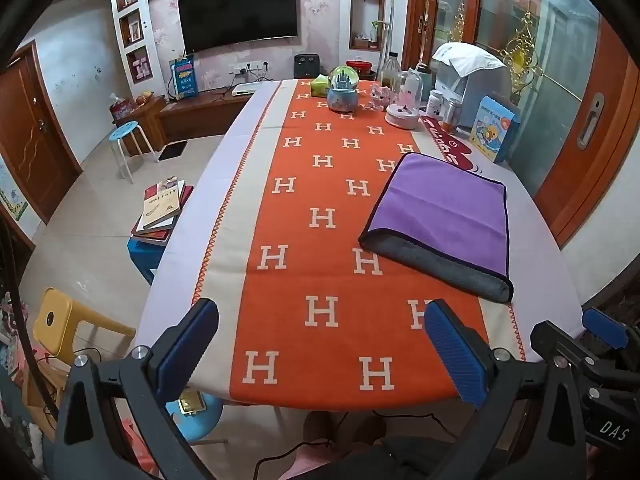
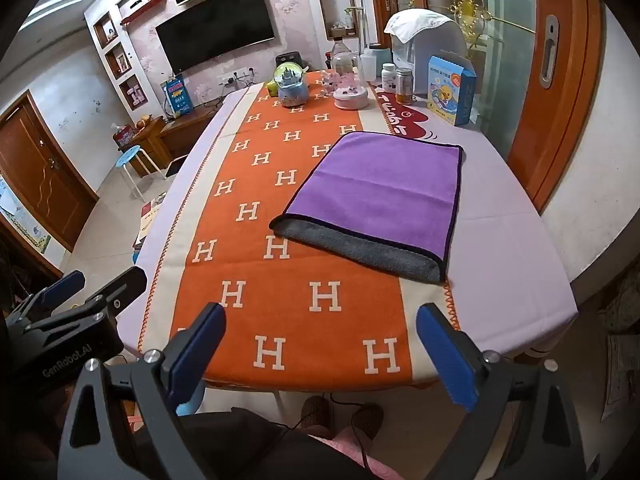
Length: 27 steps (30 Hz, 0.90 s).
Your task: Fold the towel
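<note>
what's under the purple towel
A grey layer of the towel shows at its near edge, on the orange H-patterned runner and lilac tablecloth. Anything beneath its middle is covered.

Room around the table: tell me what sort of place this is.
Most likely a home living and dining room. A flat television hangs on a flowered wall between shelf niches, a long table carries an orange runner with household bottles and a snow globe, and stools stand on the tiled floor.

Setting: home living room. Evidence: wall-mounted TV point(image 1: 239, 14), display niches point(image 1: 132, 30), plastic stools point(image 1: 128, 134), ornaments on clothed worktop point(image 1: 256, 184).
</note>
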Each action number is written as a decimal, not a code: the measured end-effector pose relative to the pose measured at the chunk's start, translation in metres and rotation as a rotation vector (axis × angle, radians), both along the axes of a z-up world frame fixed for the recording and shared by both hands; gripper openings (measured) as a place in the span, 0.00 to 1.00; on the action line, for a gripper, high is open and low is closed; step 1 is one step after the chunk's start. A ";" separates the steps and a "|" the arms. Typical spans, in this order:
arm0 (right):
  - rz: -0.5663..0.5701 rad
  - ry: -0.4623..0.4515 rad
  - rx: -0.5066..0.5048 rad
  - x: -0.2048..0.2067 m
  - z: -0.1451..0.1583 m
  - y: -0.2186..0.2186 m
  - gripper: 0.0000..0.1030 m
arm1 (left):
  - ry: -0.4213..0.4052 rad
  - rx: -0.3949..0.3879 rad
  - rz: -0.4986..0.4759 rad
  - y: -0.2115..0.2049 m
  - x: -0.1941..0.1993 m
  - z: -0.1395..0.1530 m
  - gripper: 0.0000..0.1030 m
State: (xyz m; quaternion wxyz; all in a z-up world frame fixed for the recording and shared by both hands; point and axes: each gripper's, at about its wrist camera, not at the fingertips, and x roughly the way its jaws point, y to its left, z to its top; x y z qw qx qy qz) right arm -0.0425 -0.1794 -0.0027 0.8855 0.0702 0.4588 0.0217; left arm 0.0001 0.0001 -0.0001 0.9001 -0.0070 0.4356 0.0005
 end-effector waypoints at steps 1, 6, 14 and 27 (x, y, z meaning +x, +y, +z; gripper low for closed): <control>-0.001 -0.001 -0.003 0.000 0.000 0.000 0.94 | 0.000 -0.001 -0.001 0.000 0.000 0.000 0.99; -0.001 0.000 -0.003 0.002 -0.001 0.000 0.94 | -0.003 -0.003 0.001 0.001 0.000 0.000 0.99; 0.002 0.000 -0.003 0.003 -0.001 0.001 0.94 | 0.005 0.007 0.001 0.005 0.001 -0.007 0.99; 0.005 0.004 -0.007 0.006 -0.002 0.004 0.94 | 0.015 0.006 0.003 0.004 0.006 -0.010 0.99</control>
